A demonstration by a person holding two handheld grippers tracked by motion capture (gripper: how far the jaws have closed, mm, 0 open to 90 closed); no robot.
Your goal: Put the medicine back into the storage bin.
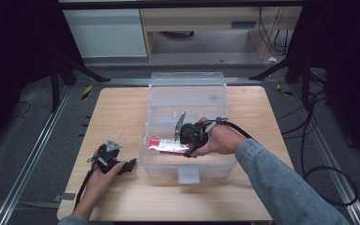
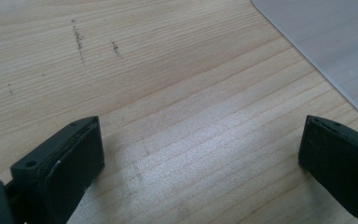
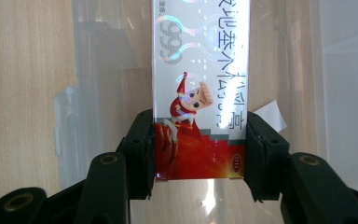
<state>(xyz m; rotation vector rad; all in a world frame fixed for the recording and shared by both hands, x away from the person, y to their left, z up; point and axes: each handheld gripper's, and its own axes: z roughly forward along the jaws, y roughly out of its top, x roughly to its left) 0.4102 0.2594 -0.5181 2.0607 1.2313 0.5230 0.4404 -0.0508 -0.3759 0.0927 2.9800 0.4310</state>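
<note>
Right gripper (image 3: 199, 154) clamped on a red-and-silver box (image 3: 200, 93), low inside the clear bin (image 1: 187, 171), left gripper (image 2: 200, 154) jaws apart over bare table (image 2: 168, 70); grip sits at the box's end, so it may pivot or snag the bin wall.

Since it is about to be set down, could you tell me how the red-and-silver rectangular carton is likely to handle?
The red-and-silver rectangular carton probably stays stiff: its edges run straight between the right hand-held gripper jaws. Its glossy foil may be slippery. Flat-sided, it should not roll in the clear plastic box.
</note>
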